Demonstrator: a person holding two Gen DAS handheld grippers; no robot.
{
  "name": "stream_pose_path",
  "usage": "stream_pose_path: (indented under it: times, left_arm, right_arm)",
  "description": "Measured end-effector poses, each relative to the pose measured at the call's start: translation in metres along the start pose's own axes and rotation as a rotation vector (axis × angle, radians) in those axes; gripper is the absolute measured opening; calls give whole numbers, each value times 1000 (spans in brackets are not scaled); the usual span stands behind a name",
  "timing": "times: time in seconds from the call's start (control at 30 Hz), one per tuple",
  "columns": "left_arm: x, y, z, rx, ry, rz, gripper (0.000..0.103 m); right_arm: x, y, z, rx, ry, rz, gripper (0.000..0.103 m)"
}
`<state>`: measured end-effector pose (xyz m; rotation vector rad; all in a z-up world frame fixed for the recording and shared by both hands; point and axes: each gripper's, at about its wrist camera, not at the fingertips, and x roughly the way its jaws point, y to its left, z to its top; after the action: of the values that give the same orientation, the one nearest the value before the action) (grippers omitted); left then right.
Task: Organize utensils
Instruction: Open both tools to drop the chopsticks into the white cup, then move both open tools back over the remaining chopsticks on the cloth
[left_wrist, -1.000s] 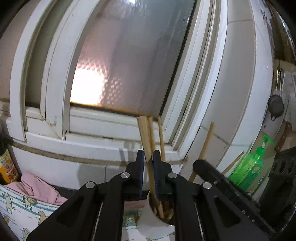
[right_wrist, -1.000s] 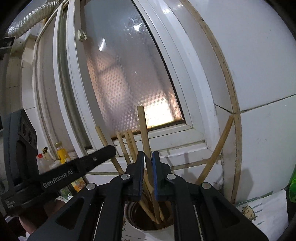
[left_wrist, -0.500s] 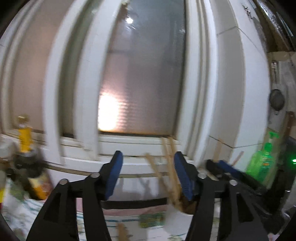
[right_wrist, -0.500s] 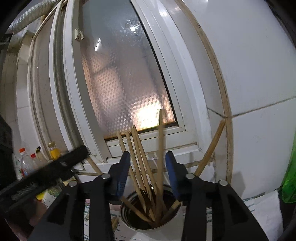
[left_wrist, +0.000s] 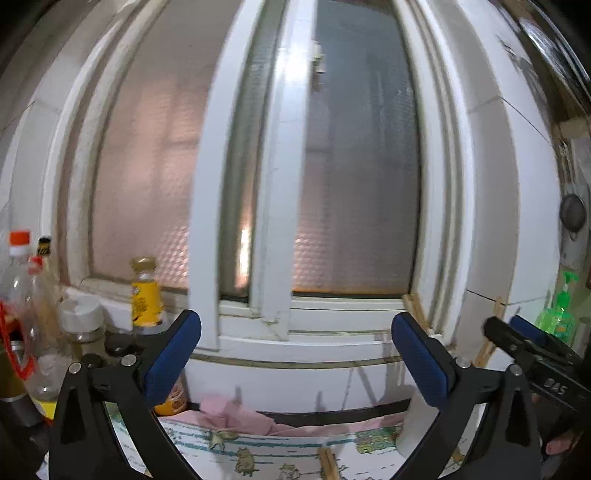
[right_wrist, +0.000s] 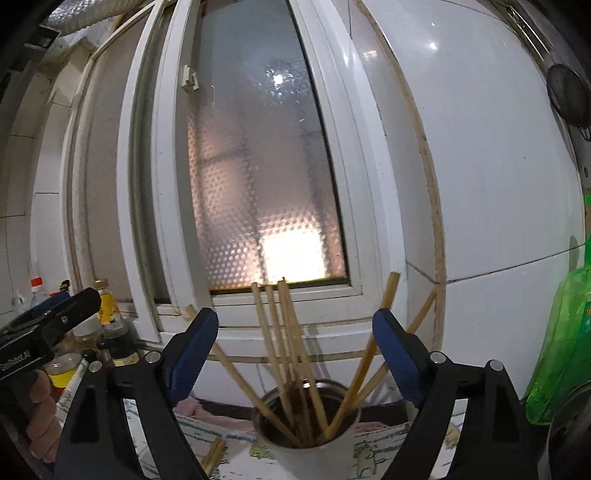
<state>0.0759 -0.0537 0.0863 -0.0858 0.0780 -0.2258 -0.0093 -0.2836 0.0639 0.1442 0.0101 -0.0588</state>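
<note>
the right gripper (right_wrist: 293, 354) stands wide open with nothing between its blue-padded fingers (right_wrist: 194, 349), and it looks straight down its length at a white cup (right_wrist: 308, 448) that sits on a cloth printed with small cartoon animals (right_wrist: 369, 452), just in front of the window sill. the cup holds a loose bunch of pale wooden chopsticks (right_wrist: 284, 343): long, thin, square-cut at the top, light tan above and darker brown where they go down into the cup. several stand nearly upright in the middle, one leans far left, and a few lean right toward the white tiled wall (right_wrist: 480, 184). another pair of chopsticks (right_wrist: 214, 456) lies flat on the cloth just left of the cup. the left gripper (left_wrist: 295, 363) is also spread open and empty, its pads (left_wrist: 173, 360) well apart, facing the frosted window (left_wrist: 362, 184). in its view the white cup (left_wrist: 413, 432) shows only partly behind its right finger, and the ends of the loose chopsticks (left_wrist: 328, 467) lie on the cloth at the bottom edge. a pink rag (left_wrist: 236, 415) is bunched against the wall, sauce bottles (left_wrist: 146, 295) crowd the left side, and a green soap bottle (left_wrist: 557, 314) stands at far right.
</note>
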Motion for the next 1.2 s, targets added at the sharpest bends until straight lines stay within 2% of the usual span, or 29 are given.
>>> stream_pose_path:
  times: [0.17, 0.27, 0.47, 0.57, 0.63, 0.73, 0.83, 0.9, 1.07, 1.2]
  left_arm:
    - [4, 14, -13, -12, 8, 37, 102]
    - [11, 19, -18, -18, 77, 50, 102]
    - [23, 22, -22, -9, 170, 150, 102]
    - [34, 20, -27, 51, 202, 200, 102]
    - [41, 15, -32, 125, 214, 202, 102]
    - [42, 17, -36, 112, 200, 217, 102]
    - [41, 20, -38, 106, 171, 288, 102]
    - [40, 20, -38, 122, 146, 285, 102]
    - [37, 24, -37, 86, 127, 280, 102]
    - [31, 25, -37, 53, 68, 237, 102]
  right_arm:
    - [-5, 13, -3, -42, -21, 15, 90]
    - [-5, 18, -7, -47, -16, 26, 90]
    - [-8, 28, -13, -79, -16, 5, 90]
    - [-11, 32, -15, -79, -31, -5, 90]
    - [-11, 33, -16, -84, -32, -10, 90]
    - [-9, 35, -17, -91, -27, -24, 90]
    - [-6, 38, -18, -112, -18, -32, 90]
    - [-6, 40, -19, -117, -18, -25, 90]
    - [-6, 44, -23, -117, -14, -9, 90]
    - [-8, 49, -27, -141, -35, -18, 91]
